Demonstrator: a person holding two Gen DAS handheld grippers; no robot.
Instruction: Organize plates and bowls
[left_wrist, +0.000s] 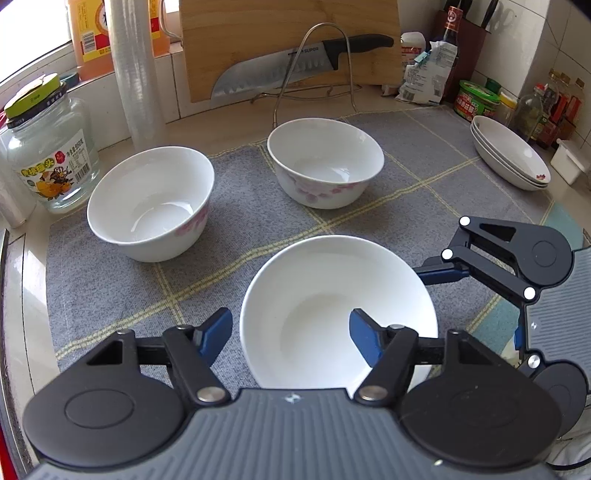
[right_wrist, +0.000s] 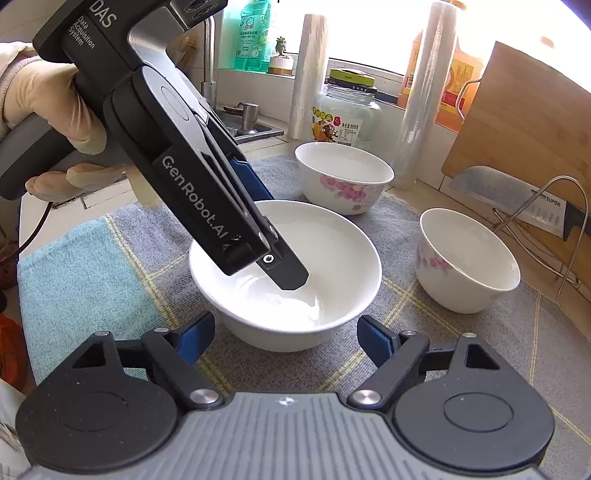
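Note:
A plain white bowl (left_wrist: 338, 310) (right_wrist: 332, 251) sits on the grey checked mat, nearest me. My left gripper (left_wrist: 291, 334) is open and straddles its near-left rim: one finger is inside the bowl, one outside. In the right wrist view its inner finger (right_wrist: 284, 271) reaches down into the bowl. My right gripper (right_wrist: 284, 334) is open just short of that bowl's rim; it also shows in the left wrist view (left_wrist: 480, 295). Two flowered bowls (left_wrist: 151, 201) (left_wrist: 325, 162) stand farther back, also in the right wrist view (right_wrist: 343, 177) (right_wrist: 467, 258). Stacked oval plates (left_wrist: 509, 151) lie at the far right.
A glass jar (left_wrist: 50, 147), a plastic-wrap roll (left_wrist: 135, 70) and oil bottles stand at the back left. A cutting board (left_wrist: 288, 40) with a knife (left_wrist: 295, 66) in a wire rack leans at the back. Sauce bottles and tubs (left_wrist: 476, 99) crowd the right corner. A sink (right_wrist: 243, 125) lies beyond the mat.

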